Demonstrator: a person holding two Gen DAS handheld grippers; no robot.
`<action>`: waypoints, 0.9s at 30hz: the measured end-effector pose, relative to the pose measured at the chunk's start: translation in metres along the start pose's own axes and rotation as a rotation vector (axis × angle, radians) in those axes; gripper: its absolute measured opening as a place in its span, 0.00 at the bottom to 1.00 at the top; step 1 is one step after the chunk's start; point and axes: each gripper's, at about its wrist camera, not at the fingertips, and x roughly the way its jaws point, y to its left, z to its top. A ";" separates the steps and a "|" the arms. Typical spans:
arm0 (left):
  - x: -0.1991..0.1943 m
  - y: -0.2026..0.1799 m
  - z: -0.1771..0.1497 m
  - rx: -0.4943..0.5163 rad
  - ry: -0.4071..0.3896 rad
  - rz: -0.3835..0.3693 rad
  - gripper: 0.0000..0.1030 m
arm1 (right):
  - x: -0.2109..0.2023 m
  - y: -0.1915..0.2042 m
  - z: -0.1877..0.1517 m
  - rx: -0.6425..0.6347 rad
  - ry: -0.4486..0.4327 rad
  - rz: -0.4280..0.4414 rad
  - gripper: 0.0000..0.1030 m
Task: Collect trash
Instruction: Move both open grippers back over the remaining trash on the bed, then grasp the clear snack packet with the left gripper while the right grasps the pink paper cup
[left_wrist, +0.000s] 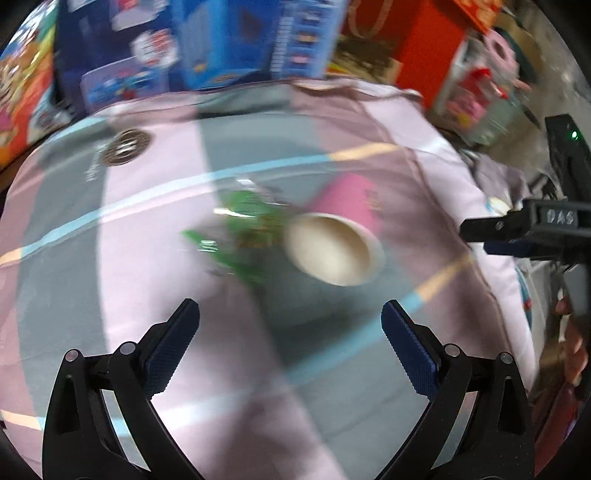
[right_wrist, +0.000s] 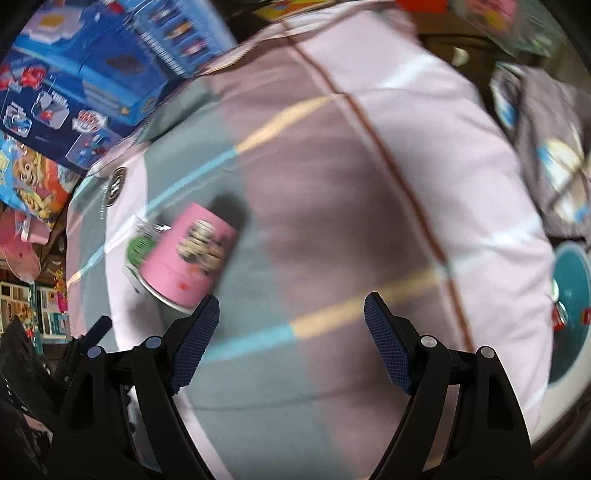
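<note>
My left gripper (left_wrist: 290, 325) and right gripper (right_wrist: 291, 317) both gape wide — nothing between the pads. A pink paper cup (left_wrist: 334, 236) lies tipped beside a crumpled green wrapper (left_wrist: 247, 229) on the pink-and-grey checked bedsheet (left_wrist: 140, 258).

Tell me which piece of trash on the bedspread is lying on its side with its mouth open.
The pink paper cup: it lies tipped over, its cream inside showing. The green wrapper beside it is crumpled flat and has no opening.

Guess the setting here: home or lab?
Probably a child's bedroom at home. A pink and grey bedcover with stripes fills both views, boxed toys with cartoon art are stacked along its edge, and a pink paper cup lies beside a green wrapper on it.
</note>
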 end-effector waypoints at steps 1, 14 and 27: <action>0.002 0.009 0.001 -0.006 -0.005 0.007 0.96 | 0.005 0.009 0.005 -0.004 0.008 0.003 0.75; 0.043 0.051 0.019 0.009 0.048 -0.035 0.96 | 0.065 0.068 0.038 0.045 0.091 0.056 0.79; 0.056 0.063 0.025 -0.017 0.054 -0.037 0.96 | 0.098 0.084 0.043 0.057 0.146 0.103 0.72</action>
